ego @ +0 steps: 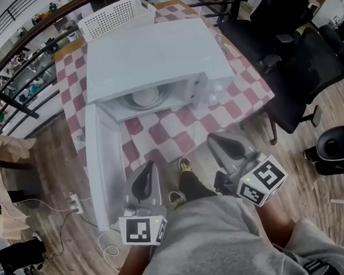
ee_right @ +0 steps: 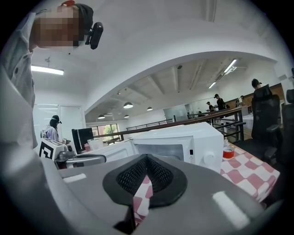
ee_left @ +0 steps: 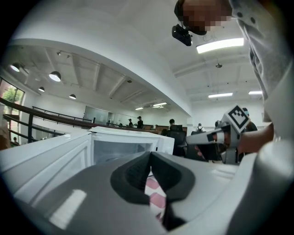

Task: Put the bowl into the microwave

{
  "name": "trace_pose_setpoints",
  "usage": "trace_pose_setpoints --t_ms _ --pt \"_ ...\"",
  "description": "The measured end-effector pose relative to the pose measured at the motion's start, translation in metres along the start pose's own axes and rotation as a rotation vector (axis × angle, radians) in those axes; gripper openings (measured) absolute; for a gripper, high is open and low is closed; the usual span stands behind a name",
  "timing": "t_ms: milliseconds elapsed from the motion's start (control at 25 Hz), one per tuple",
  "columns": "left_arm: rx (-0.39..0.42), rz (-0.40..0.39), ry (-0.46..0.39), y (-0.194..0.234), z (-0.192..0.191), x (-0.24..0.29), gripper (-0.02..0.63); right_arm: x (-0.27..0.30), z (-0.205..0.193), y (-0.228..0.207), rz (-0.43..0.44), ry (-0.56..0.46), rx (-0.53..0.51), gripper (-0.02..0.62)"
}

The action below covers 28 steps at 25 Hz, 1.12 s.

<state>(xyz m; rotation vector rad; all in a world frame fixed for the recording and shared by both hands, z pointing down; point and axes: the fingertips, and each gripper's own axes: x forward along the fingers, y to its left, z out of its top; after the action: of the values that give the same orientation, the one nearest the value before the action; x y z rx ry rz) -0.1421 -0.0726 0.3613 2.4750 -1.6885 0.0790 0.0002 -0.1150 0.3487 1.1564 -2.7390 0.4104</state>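
A white microwave (ego: 154,56) stands on the checkered table (ego: 166,137), its door (ego: 100,162) swung wide open toward me on the left. A pale bowl (ego: 145,97) sits inside the cavity on the turntable. My left gripper (ego: 150,165) hangs below the table's near edge, beside the open door, jaws shut and empty. My right gripper (ego: 214,140) is held near the table's front right, also shut with nothing in it. The left gripper view looks past the shut left gripper (ee_left: 150,156) at the microwave (ee_left: 124,147). The right gripper view shows the right gripper (ee_right: 147,160) facing the microwave (ee_right: 183,142).
A white slatted basket (ego: 116,15) stands behind the microwave. Black office chairs (ego: 283,50) crowd the table's right side. A small red container (ee_right: 228,151) sits on the cloth right of the microwave. A power strip (ego: 75,202) and cables lie on the floor at left.
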Motion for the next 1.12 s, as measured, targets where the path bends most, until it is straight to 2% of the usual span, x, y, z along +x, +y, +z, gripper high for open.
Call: trace_pose_setpoints --t_ms 280,520,1120 --pt "-0.014 0.003 -0.010 -0.009 -0.008 -0.038 0.011 -0.028 -0.019 0.031 -0.015 0.012 -0.013 -0.003" --pt "-0.022 0.009 0.003 -0.021 -0.015 -0.058 0.011 -0.049 -0.029 0.040 -0.021 0.018 -0.011 -0.003" --pt "-0.030 0.035 0.015 -0.068 -0.006 -0.060 0.011 -0.089 -0.028 0.008 -0.053 0.042 -0.021 -0.002"
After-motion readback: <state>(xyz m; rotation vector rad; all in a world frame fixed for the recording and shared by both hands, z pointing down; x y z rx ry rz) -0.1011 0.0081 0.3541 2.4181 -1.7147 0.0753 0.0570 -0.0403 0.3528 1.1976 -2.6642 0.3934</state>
